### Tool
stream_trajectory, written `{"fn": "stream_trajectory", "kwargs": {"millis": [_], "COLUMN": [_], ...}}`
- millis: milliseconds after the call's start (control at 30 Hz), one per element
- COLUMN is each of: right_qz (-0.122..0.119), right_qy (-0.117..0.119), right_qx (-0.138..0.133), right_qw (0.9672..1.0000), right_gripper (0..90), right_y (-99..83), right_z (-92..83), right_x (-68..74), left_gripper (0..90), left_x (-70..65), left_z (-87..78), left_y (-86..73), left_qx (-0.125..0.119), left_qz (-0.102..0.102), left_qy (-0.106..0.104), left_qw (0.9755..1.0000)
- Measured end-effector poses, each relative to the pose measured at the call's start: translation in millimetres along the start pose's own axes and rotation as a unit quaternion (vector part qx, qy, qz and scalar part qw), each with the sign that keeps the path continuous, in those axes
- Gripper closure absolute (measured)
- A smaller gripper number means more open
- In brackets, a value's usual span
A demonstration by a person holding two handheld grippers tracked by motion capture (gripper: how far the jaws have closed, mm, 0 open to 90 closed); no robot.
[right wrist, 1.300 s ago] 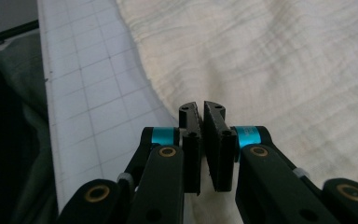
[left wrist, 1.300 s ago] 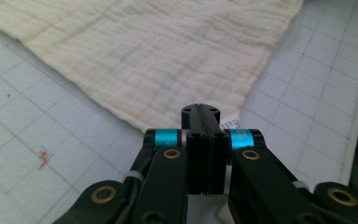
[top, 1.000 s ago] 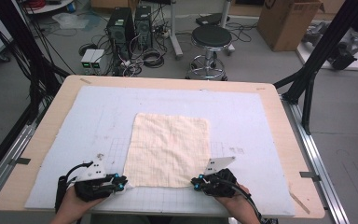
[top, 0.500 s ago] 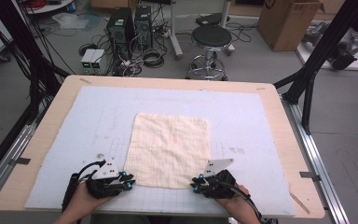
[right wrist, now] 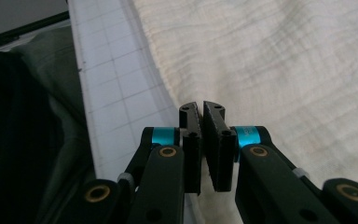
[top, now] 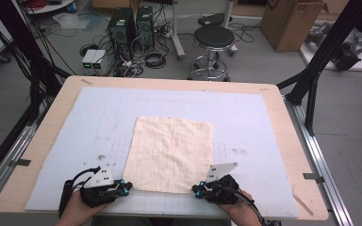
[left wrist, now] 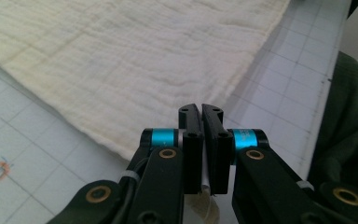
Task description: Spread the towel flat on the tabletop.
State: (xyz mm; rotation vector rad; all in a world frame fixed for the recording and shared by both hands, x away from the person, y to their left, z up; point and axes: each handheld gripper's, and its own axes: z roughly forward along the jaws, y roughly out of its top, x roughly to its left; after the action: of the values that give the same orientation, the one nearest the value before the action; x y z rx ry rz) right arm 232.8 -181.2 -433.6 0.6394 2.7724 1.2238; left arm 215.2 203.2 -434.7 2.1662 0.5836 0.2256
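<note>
I see the wooden table (top: 47,141) covered by a pale grey gridded mat (top: 264,141). On the mat, centred towards the near side, lies the cream-yellow square muslin cloth (top: 172,153), spread flat. At its near left corner my left tongs (top: 125,186) are clenched on the cloth's edge, a bit of fabric (left wrist: 205,207) showing between the jaws. At the near right corner my right tongs (top: 195,189) are pinched shut on the cloth's hem (right wrist: 205,205).
</note>
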Motion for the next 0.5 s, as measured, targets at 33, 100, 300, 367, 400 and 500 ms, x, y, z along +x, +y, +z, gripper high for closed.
{"fn": "stream_trajectory", "kwargs": {"millis": [33, 100, 300, 367, 400, 500], "right_qz": [-0.001, 0.001, -0.001, 0.000, 0.000, 0.002], "right_qy": [0.002, 0.010, 0.017, 0.020, 0.020, 0.031], "right_qx": [-0.002, 0.002, 0.001, 0.002, 0.001, -0.003], "right_qw": [1.0000, 0.9999, 0.9999, 0.9998, 0.9998, 0.9995], "right_gripper": [86.0, 86.0, 85.8, 85.8, 85.2, 76.2], "right_y": [-0.1, -0.5, -3.8, -5.6, -5.9, -6.6], "right_z": [-0.5, -1.9, -3.7, -4.0, -3.8, -3.3], "right_x": [1.4, 6.0, 14.0, 15.5, 15.6, 15.0], "left_gripper": [86.6, 86.5, 86.4, 86.3, 86.2, 79.9], "left_x": [-1.9, -5.9, -15.3, -16.6, -17.4, -18.0], "left_z": [-1.4, -4.1, -10.2, -11.1, -10.9, -11.2], "left_y": [-0.7, -2.5, -5.7, -6.6, -7.1, -6.8], "left_qx": [0.001, 0.001, 0.001, 0.002, 0.002, -0.003], "left_qz": [-0.001, -0.001, -0.003, -0.002, -0.003, -0.001], "left_qy": [-0.002, -0.004, -0.006, -0.010, -0.012, -0.023], "left_qw": [1.0000, 1.0000, 1.0000, 0.9999, 0.9999, 0.9997]}}
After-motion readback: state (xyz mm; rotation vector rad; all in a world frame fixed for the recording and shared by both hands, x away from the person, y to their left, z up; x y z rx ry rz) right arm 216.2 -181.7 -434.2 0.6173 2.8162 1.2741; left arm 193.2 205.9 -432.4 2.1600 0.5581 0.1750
